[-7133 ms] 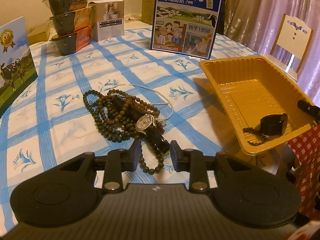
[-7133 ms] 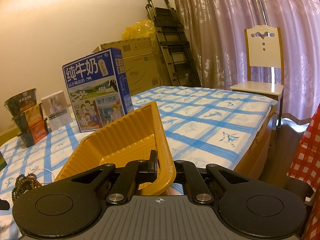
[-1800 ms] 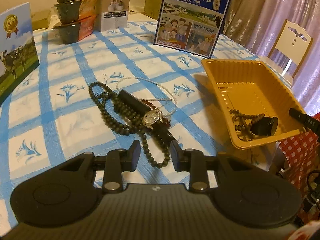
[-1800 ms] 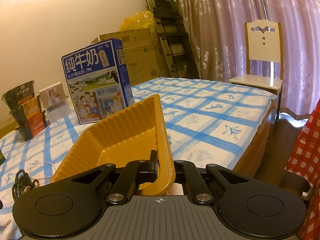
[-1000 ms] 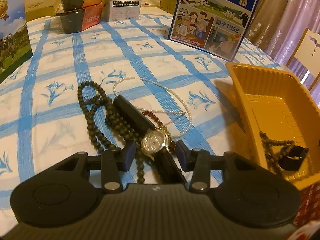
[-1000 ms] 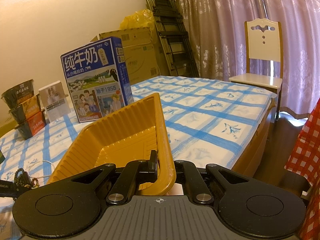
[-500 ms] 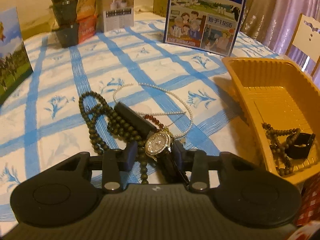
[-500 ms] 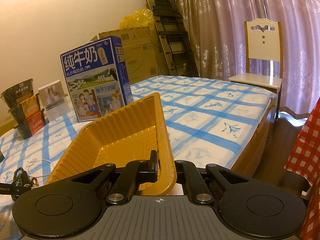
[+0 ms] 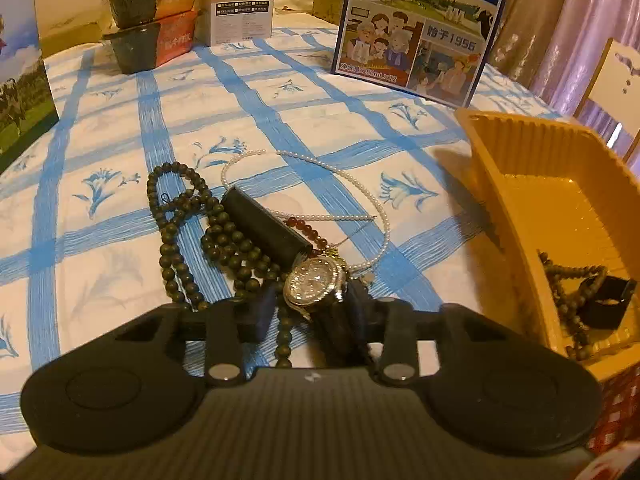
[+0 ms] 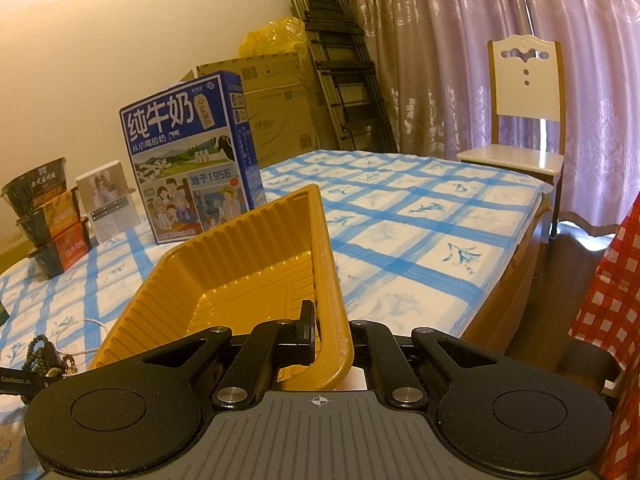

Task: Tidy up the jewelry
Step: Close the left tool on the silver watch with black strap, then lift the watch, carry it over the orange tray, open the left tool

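Observation:
A silver-faced wristwatch [image 9: 314, 283] with a black strap lies on dark green prayer beads [image 9: 188, 224], a pearl necklace [image 9: 320, 168] and red beads [image 9: 306, 229]. My left gripper [image 9: 310, 314] has its fingers around the watch's near strap, closing on it. The yellow tray [image 9: 504, 184] at the right holds a brown bead string [image 9: 564, 292] and a black watch [image 9: 608, 302]. My right gripper [image 10: 332, 336] is shut on the tray's near rim [image 10: 334, 308].
A blue milk carton [image 9: 420, 20] stands at the back, with stacked instant-noodle bowls [image 9: 152, 20] and a small white box [image 9: 240, 0] at the back left. A green carton [image 9: 20, 72] is at the far left. A white chair [image 10: 524, 120] stands beyond the table's right edge.
My left gripper has moved forward and down onto the pile, and its fingers have narrowed around the wristwatch strap. The right gripper stays clamped on the tray rim.

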The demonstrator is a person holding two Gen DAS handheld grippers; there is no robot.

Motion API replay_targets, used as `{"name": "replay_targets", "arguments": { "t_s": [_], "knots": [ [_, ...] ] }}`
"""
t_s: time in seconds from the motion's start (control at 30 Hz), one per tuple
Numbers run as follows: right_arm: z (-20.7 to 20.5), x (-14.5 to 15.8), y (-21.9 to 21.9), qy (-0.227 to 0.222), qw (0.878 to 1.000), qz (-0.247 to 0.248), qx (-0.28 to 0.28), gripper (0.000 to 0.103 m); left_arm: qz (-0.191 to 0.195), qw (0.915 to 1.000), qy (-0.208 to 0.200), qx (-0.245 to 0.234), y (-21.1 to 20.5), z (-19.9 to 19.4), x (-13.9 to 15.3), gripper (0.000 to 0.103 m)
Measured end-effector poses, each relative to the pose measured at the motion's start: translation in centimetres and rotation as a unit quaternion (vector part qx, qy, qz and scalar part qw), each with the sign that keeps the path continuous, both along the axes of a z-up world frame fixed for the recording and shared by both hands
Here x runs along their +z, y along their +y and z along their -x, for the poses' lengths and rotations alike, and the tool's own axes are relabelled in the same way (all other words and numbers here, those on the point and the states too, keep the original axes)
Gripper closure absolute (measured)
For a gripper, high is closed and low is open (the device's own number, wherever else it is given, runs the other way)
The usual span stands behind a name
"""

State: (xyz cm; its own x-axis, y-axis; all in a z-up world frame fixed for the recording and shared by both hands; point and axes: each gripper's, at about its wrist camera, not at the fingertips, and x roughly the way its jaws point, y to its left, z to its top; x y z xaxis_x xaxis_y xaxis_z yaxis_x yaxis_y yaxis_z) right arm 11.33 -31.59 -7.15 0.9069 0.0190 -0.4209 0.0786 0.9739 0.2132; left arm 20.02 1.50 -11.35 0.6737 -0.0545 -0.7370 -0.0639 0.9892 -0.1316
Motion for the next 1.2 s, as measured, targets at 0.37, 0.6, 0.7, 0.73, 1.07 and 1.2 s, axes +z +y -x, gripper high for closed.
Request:
{"name": "replay_targets", "arguments": {
  "t_s": [0.37,0.6,0.7,0.73,1.07,1.2],
  "knots": [
    [-0.1,-0.1,-0.2,0.001,1.000,0.001,0.000,0.097,0.006,0.9994,-0.029,-0.019,1.1,2.6,2.5,0.096],
    [-0.1,-0.1,-0.2,0.001,1.000,0.000,0.000,0.097,-0.003,0.9979,-0.057,-0.031,1.9,3.8,5.6,0.103],
    [-0.1,-0.2,-0.2,0.000,1.000,0.001,0.001,0.097,0.018,0.9982,-0.047,-0.031,2.2,4.1,5.7,0.093],
    [-0.1,-0.3,-0.3,0.000,1.000,0.001,0.001,0.097,0.008,0.9983,-0.044,-0.036,1.9,4.3,5.5,0.088],
    [-0.1,-0.3,0.0,0.001,1.000,0.001,0.002,0.097,-0.054,0.9963,0.002,-0.067,2.3,6.3,2.6,0.068],
    [-0.1,-0.3,-0.1,0.000,1.000,0.001,0.002,0.097,-0.076,0.9939,0.000,-0.080,1.6,6.1,2.1,0.071]
  ]
}}
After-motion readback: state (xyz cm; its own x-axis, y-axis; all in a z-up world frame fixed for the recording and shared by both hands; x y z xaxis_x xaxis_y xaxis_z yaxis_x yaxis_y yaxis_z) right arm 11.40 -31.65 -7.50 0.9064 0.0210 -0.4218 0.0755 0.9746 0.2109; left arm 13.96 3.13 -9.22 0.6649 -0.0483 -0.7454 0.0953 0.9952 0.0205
